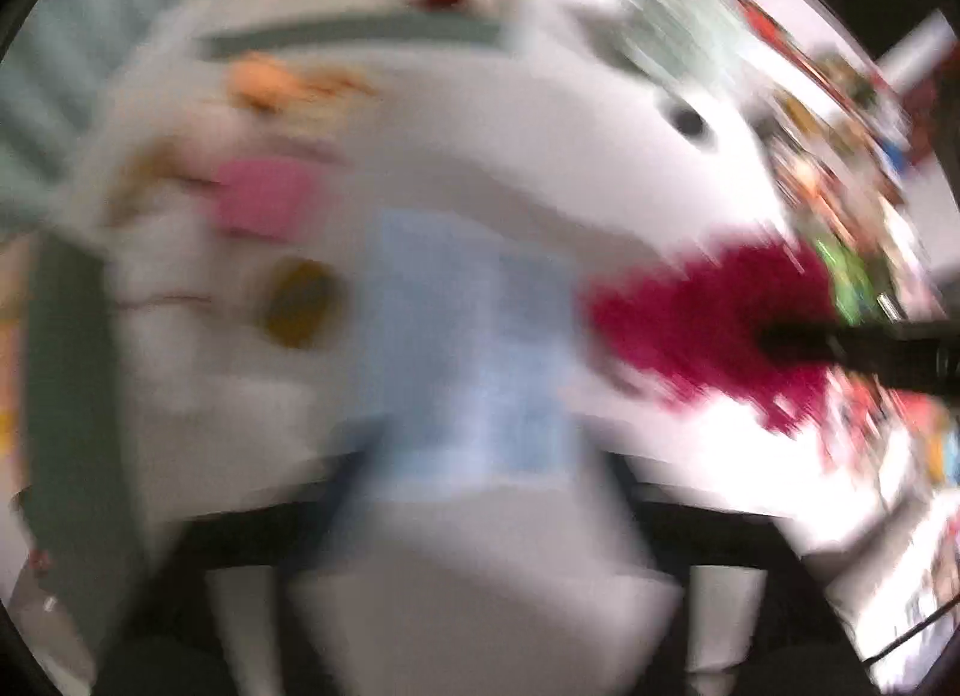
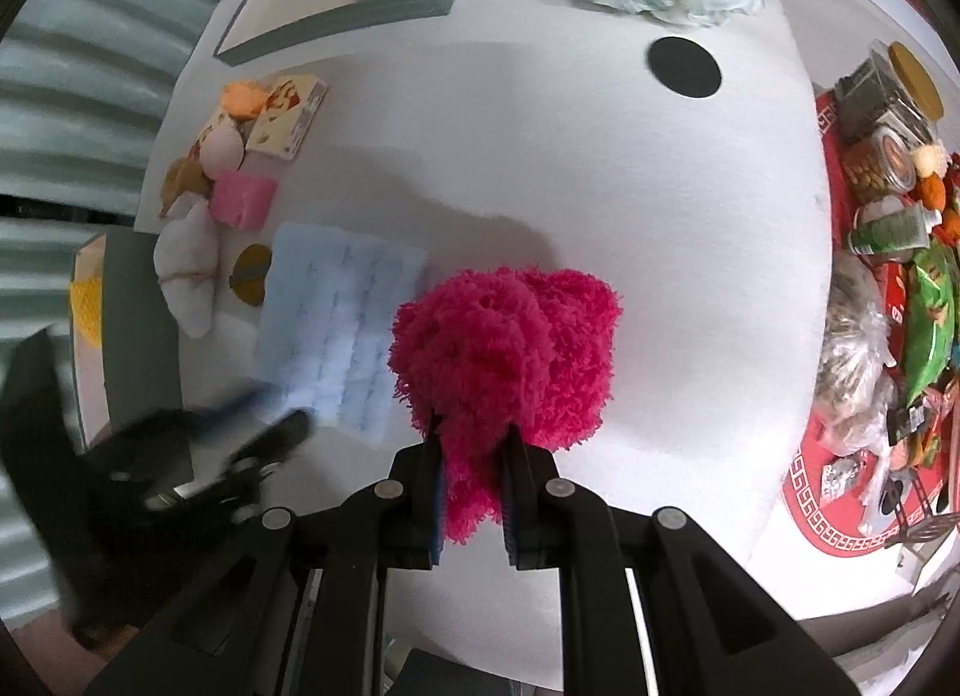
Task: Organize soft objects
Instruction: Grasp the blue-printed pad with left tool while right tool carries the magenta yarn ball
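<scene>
Blurred L-wrist view: pale blue cloth [image 1: 474, 348] lies just ahead on the white desk [image 1: 480, 144], L tongs spread wide, nothing between them. Magenta fluffy cloth [image 1: 714, 330] at 3 o'clock.

R-wrist view: right tongs [image 2: 474, 444] clamped together on the magenta fluffy cloth [image 2: 504, 348], bulk hanging over the desk [image 2: 570, 168]; left tongs [image 2: 270, 426] at 9 o'clock by the blue cloth [image 2: 342, 324]. Risk: only a thin tuft is pinched, so it could slip out mid-carry.
</scene>
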`<action>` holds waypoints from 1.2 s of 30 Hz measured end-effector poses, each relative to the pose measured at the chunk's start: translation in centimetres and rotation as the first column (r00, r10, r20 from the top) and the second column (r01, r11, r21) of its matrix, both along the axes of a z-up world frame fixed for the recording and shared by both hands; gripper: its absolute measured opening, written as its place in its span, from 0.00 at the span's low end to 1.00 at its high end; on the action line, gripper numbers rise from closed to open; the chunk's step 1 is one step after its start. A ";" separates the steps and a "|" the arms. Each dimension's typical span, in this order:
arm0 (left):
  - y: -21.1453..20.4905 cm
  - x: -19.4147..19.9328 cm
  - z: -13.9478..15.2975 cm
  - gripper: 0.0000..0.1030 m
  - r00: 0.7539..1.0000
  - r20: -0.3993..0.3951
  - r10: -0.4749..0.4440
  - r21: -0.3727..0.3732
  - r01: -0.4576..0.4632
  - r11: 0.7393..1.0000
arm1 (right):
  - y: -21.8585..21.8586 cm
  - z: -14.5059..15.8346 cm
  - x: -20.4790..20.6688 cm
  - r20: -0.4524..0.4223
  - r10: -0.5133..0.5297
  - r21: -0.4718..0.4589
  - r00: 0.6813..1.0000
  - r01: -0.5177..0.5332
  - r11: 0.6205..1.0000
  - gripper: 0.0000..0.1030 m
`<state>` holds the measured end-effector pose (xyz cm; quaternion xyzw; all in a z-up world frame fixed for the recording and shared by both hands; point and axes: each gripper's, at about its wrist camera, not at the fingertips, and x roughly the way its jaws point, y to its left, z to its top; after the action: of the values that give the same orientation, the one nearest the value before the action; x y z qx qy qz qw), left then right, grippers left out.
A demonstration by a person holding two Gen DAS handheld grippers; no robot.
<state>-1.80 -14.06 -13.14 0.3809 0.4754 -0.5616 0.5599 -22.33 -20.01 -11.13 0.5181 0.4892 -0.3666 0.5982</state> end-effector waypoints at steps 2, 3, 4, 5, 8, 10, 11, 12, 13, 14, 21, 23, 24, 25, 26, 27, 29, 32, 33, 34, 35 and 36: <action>-0.2 2.4 0.4 0.99 0.996 0.027 0.090 -0.058 -0.088 0.994 | -0.1 -0.2 0.0 0.007 -0.010 0.002 1.000 0.010 1.000 0.16; -0.5 3.5 -0.1 0.99 0.995 0.019 0.102 -0.020 -0.102 0.995 | -0.1 -0.4 0.0 0.009 -0.013 0.003 1.000 0.013 1.000 0.16; -1.4 4.0 -1.3 0.99 0.993 0.020 0.116 0.035 -0.117 0.993 | -0.2 -0.5 0.1 0.011 -0.015 0.004 1.000 0.015 1.000 0.16; -1.7 4.1 -1.9 0.99 0.993 0.021 0.117 0.055 -0.118 0.991 | -0.1 -0.6 0.2 0.013 -0.015 0.004 1.000 0.015 1.000 0.16; -2.9 2.4 -4.2 0.99 0.998 -0.004 0.061 0.118 -0.061 0.991 | -0.1 -0.7 0.4 0.014 -0.009 0.000 1.000 0.009 1.000 0.16; -3.4 0.5 -5.8 0.99 1.000 -0.023 0.013 0.150 -0.009 0.989 | 0.0 -0.7 0.3 0.010 -0.007 -0.003 1.000 0.007 1.000 0.16; -3.6 -0.5 -6.5 0.99 1.000 -0.016 -0.009 0.163 0.012 0.987 | 0.0 -0.7 0.1 0.009 -0.006 -0.004 1.000 0.006 1.000 0.16; -3.8 -1.2 -7.1 0.99 1.000 -0.009 -0.024 0.180 0.025 0.983 | 0.1 -0.8 0.1 0.008 -0.005 -0.003 1.000 0.005 1.000 0.16; -3.7 -1.7 -7.5 0.99 1.000 -0.002 -0.028 0.191 0.028 0.981 | 0.2 -1.0 0.0 0.009 -0.002 0.000 1.000 0.002 1.000 0.17; -3.8 -2.1 -7.9 0.99 1.000 -0.002 -0.025 0.203 0.025 0.979 | 0.2 -1.3 0.2 0.006 0.003 0.003 1.000 -0.003 1.000 0.18; -5.4 -4.3 -9.2 0.93 1.000 0.019 0.009 0.200 -0.012 0.980 | -0.9 -2.9 2.8 -0.064 0.077 -0.085 0.995 -0.082 0.993 0.74; -5.5 -5.0 -9.3 0.92 0.999 0.046 0.008 0.200 -0.017 0.980 | -1.6 -3.7 3.8 -0.131 0.101 -0.103 0.986 -0.114 0.988 0.74; -5.7 -5.5 -9.5 0.90 0.998 0.056 0.011 0.200 -0.022 0.980 | -1.9 -4.1 3.9 -0.146 0.101 -0.098 0.984 -0.116 0.988 0.73; -6.1 -5.9 -9.5 0.85 0.998 0.058 0.014 0.198 -0.025 0.980 | -2.3 -4.6 3.9 -0.179 0.097 -0.089 0.979 -0.114 0.989 0.71; -6.4 -6.5 -9.5 0.82 0.998 0.055 0.014 0.194 -0.024 0.981 | -2.6 -4.9 3.7 -0.203 0.090 -0.086 0.975 -0.109 0.990 0.69; -6.9 -7.2 -9.5 0.74 0.998 0.056 0.009 0.188 -0.019 0.982 | -2.9 -5.2 3.4 -0.225 0.087 -0.082 0.970 -0.108 0.991 0.69; -6.9 -8.1 -9.3 0.66 0.998 0.056 -0.016 0.184 0.005 0.983 | -3.3 -6.4 2.6 -0.271 0.092 -0.052 0.958 -0.110 0.993 0.69; -6.8 -9.2 -9.0 0.49 0.998 0.049 -0.034 0.179 0.024 0.983 | -3.7 -7.9 1.8 -0.233 0.090 -0.011 0.968 -0.095 0.995 0.65; -6.8 -9.4 -9.0 0.37 0.998 0.044 -0.035 0.178 0.027 0.984 | -3.8 -8.4 1.9 -0.236 0.100 0.002 0.967 -0.102 0.995 0.62; -6.7 -9.5 -8.8 0.21 0.999 0.025 -0.036 0.180 0.031 0.983 | -3.8 -8.8 2.0 -0.234 0.108 0.008 0.966 -0.109 0.994 0.59; -6.5 -9.4 -8.8 0.16 0.999 0.007 -0.034 0.187 0.032 0.982 | -3.8 -8.6 2.1 -0.233 0.105 -0.005 0.967 -0.110 0.994 0.53; -6.5 -9.2 -8.4 0.16 1.000 -0.017 -0.024 0.190 0.027 0.981 | -3.8 -8.3 2.2 -0.214 0.100 -0.009 0.972 -0.105 0.994 0.52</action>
<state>-11.00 -20.60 -21.51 0.4346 0.5260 -0.5235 0.5103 -20.15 -23.84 -19.45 0.4436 0.5729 -0.3937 0.5657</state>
